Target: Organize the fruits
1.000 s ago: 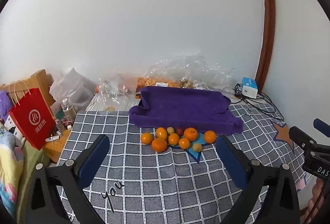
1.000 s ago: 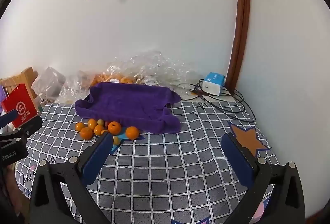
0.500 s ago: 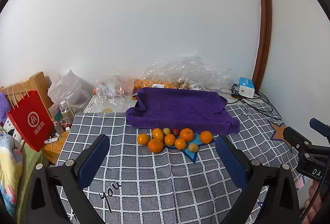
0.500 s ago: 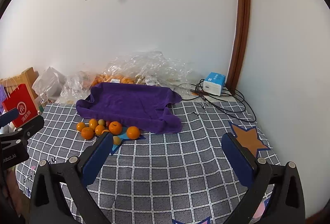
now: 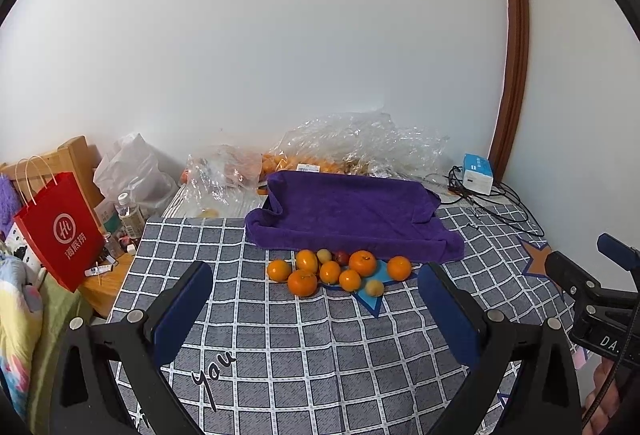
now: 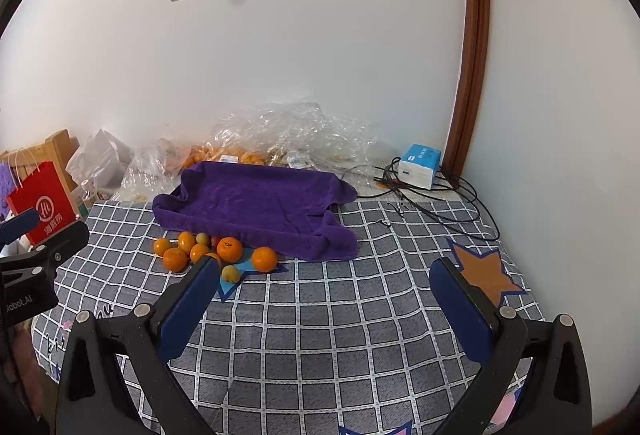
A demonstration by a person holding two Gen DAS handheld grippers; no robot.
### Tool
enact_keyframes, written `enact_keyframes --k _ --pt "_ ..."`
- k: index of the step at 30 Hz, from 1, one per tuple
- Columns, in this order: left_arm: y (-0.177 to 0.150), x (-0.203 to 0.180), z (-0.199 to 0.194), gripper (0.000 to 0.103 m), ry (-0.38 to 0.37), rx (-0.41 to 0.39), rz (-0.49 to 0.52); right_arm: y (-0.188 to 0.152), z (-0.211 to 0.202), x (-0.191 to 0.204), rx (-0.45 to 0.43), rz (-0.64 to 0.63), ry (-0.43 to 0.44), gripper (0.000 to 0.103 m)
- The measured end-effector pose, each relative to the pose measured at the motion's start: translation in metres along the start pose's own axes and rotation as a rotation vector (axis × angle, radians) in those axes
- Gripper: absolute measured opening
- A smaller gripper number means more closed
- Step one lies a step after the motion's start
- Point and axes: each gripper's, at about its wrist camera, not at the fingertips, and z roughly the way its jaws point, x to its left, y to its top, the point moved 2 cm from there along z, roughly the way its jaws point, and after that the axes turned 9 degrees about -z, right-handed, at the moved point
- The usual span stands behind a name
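Both grippers drawn slightly back. Oranges [image 5: 362, 263] clustered at purple towel's [image 5: 352, 211] near edge, dead ahead of left gripper [image 5: 316, 311], nearer; right gripper [image 6: 324, 303] offset; both spread, empty.

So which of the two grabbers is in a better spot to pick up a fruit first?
Probably the left gripper: the fruit pile sits centred between its open fingers. In the right gripper view, the pile lies off to the left, beside its left finger.
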Motion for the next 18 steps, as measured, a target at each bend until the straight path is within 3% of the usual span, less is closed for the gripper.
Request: enact_keyframes --k 18 --pt "0.0009 0.0037 0.0015 0.103 0.004 0.011 -0.01 -0.0002 0.0004 0.0038 0.002 0.0 0.001 0.103"
